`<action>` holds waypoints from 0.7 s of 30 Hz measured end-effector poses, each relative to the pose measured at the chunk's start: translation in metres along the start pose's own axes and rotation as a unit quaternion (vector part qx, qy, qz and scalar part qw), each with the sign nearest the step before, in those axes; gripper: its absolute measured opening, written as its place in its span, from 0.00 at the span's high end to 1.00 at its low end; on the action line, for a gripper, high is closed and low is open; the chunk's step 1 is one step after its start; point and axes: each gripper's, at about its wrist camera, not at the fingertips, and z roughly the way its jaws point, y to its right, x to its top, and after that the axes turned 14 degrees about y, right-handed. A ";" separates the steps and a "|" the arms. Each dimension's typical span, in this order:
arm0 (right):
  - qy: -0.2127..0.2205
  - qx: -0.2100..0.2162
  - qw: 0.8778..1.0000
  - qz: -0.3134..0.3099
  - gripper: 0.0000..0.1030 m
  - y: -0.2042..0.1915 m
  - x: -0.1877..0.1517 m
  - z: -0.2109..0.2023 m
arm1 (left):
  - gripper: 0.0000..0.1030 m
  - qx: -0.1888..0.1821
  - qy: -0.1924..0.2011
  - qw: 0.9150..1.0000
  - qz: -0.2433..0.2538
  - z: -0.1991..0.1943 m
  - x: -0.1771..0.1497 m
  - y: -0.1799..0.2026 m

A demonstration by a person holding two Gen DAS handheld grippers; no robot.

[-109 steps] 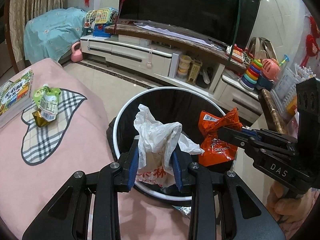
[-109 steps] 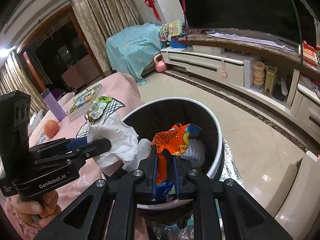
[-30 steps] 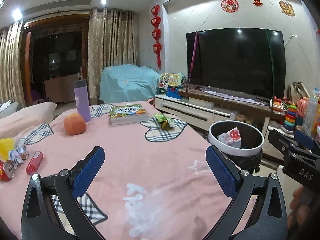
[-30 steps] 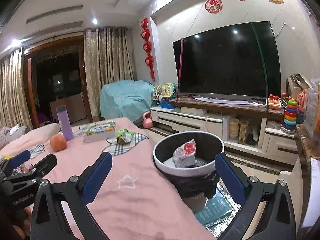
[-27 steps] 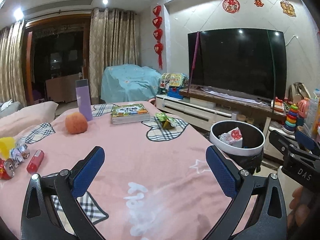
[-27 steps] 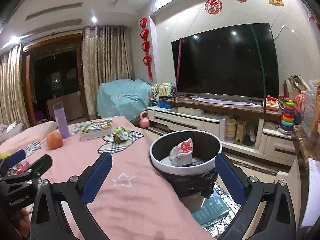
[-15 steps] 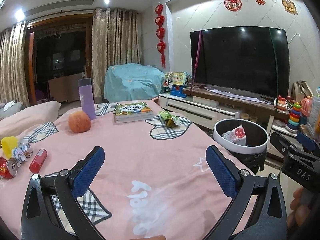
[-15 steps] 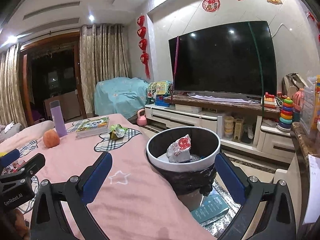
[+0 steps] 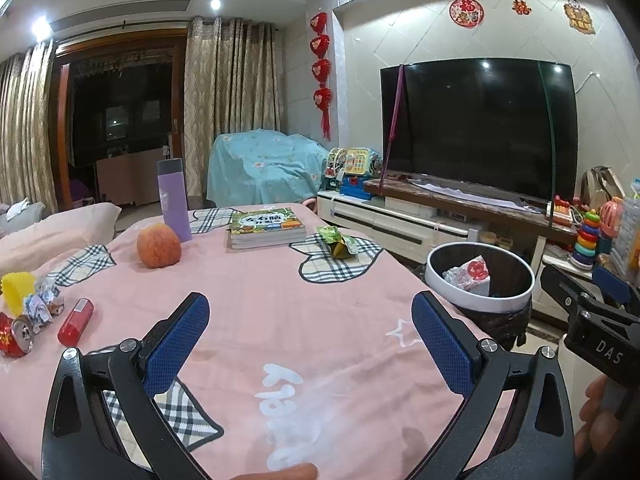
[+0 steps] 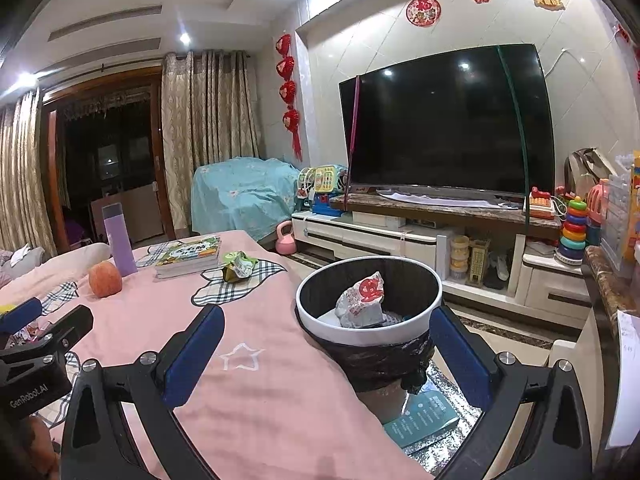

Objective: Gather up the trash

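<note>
A living room with a big black TV [image 9: 478, 128] on the wall fills the top right of both views. A pink blanket [image 9: 280, 320] with checked patches covers the table across the middle.

The side of the right gripper [image 10: 326, 354], seen at the right edge of the left view, says "DAS". The side of the left gripper [image 9: 310, 338], seen at the lower left of the right view, says "GenRobot.AI". The blanket has white letters near the bottom, upside down and too hard to read. The book [image 9: 267, 226] has a green cover with words too small to read.

Both grippers are wide open and hold nothing. Their blue pads touch nothing.

The trash bin [image 10: 370, 330] stands just beside the table, right of the middle in both views. A white bag [image 10: 362, 300] with a red mark lies inside it. A green wrapper [image 9: 338, 240] sits on a checked patch next to the book. At the left edge of the left view lie a red can [image 9: 16, 336], crumpled wrappers [image 9: 40, 306], a yellow cup [image 9: 18, 288] and a red tube [image 9: 76, 320].

A few seconds ago the left gripper pinched the white bag over the bin, and the right gripper pinched an orange packet. Now both are empty and farther back from the bin.
</note>
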 end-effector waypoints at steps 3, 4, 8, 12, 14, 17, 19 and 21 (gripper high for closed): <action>0.003 0.003 1.000 0.000 0.00 -0.001 0.000 -0.001 | 0.00 0.006 0.005 1.000 0.001 -0.001 0.000 -0.001; 0.004 0.003 1.000 0.000 0.00 -0.001 0.000 -0.002 | 0.00 0.007 0.006 1.000 0.003 -0.002 0.000 -0.001; 0.008 0.005 1.000 0.001 0.00 -0.001 0.000 -0.003 | 0.00 0.006 0.009 1.000 0.005 -0.003 0.000 0.000; 0.009 0.004 1.000 0.001 0.00 -0.001 0.000 -0.003 | 0.00 0.007 0.008 1.000 0.003 -0.003 0.000 0.000; 0.009 0.005 1.000 0.002 0.00 -0.001 0.000 -0.004 | 0.00 0.007 0.008 1.000 0.002 -0.003 0.000 0.000; 0.009 0.006 1.000 0.003 0.00 -0.001 0.000 -0.004 | 0.00 0.006 0.008 1.000 0.002 -0.003 0.000 0.001; 0.008 0.005 1.000 0.002 0.00 -0.001 0.000 -0.004 | 0.00 0.006 0.007 1.000 0.003 -0.003 0.000 0.001; 0.008 0.006 1.000 0.002 0.00 -0.001 0.000 -0.004 | 0.00 0.007 0.008 1.000 0.002 -0.004 0.000 0.001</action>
